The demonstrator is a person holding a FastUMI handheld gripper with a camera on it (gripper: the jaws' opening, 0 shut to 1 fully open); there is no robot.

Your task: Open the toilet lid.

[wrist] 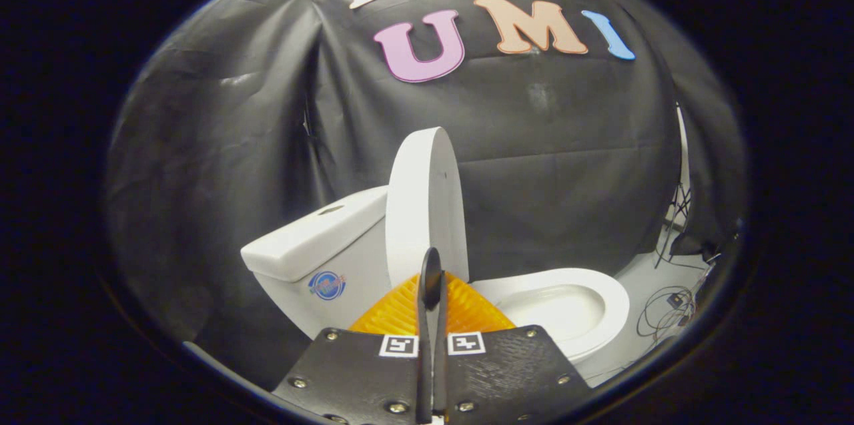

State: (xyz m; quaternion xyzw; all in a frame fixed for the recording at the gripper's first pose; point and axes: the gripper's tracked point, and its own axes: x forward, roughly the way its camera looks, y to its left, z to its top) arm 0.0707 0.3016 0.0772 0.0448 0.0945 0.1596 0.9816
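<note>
Gripper point(432, 278) nearest: two flat plates with screw heads and a small square black-and-white marker on each, ridged fan-shaped pads ahead of them. Fingers pressed together with no gap seen between them, nothing held; tips sit just in front of the lid's lower edge, contact cannot be told.

Just beyond the tips, lid point(427, 201): smooth, matte, oval disc, standing upright and seen nearly edge-on, thick rounded rim. It's raised off the bowl.

Right of the lid, seat and bowl point(567, 308): glossy rounded oval ring, basin open to view. Left of the lid, tank point(320, 245): boxy, smooth ceramic-looking, with a flat cover and a button recess on top. Round blue sticker point(327, 285) on the tank's front face, text too small to read.

Far right on the pale floor, thin dark cables point(667, 308) in loose loops.

Behind everything, black wrinkled cloth wall point(220, 165), draped in folds.
</note>
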